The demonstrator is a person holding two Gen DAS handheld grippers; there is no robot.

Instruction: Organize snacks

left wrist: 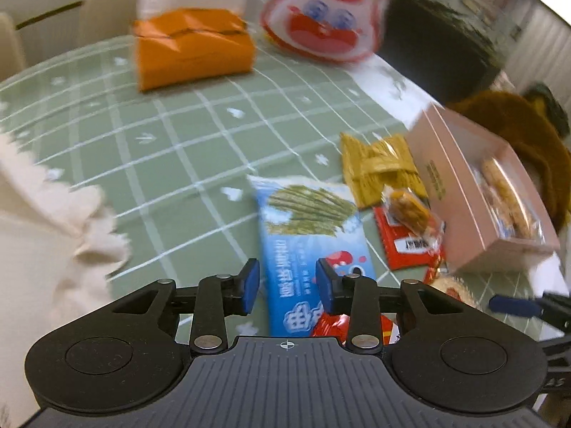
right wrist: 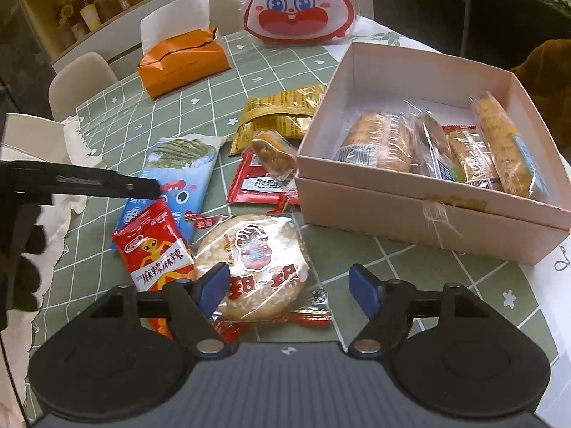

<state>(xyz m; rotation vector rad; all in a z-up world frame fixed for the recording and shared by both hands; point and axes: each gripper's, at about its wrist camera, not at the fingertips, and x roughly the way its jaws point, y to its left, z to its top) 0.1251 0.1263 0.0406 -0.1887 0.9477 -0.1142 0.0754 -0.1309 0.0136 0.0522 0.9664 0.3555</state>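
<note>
- The pink box (right wrist: 410, 192) stands open at about two o'clock in the right wrist view, on the green checked tablecloth (right wrist: 249, 75); several wrapped biscuit bars (right wrist: 378, 141) lie inside it, leaning toward its right wall.
- Loose snacks lie just left of the box: a round sesame cake in a clear wrapper (right wrist: 255, 267) at six o'clock, a red spicy snack packet (right wrist: 157, 253) touching it at eight o'clock, and a blue seaweed-stick packet (right wrist: 178, 174) partly under the red one.
- At twelve o'clock from the cake lie a flat red packet (right wrist: 249, 187), a small clear-wrapped orange pastry (right wrist: 274, 155) on top of it, and a gold packet (right wrist: 278, 114) behind them.
- The right gripper (right wrist: 289, 290) hangs over the sesame cake with its jaws wide apart; the left blue pad overlaps the cake's edge in view, the right pad stands clear, and nothing is clamped.
- The left gripper (left wrist: 287, 290) hovers above the blue seaweed-stick packet (left wrist: 310, 235), its jaws partly apart and not pressing on it.
- Farther off, at eleven o'clock, sits an orange tissue pack (right wrist: 182, 66), and at twelve o'clock a rabbit-faced bag (right wrist: 296, 3).
- A white frilled cloth (left wrist: 53, 228) lies at nine o'clock in the left wrist view.
</note>
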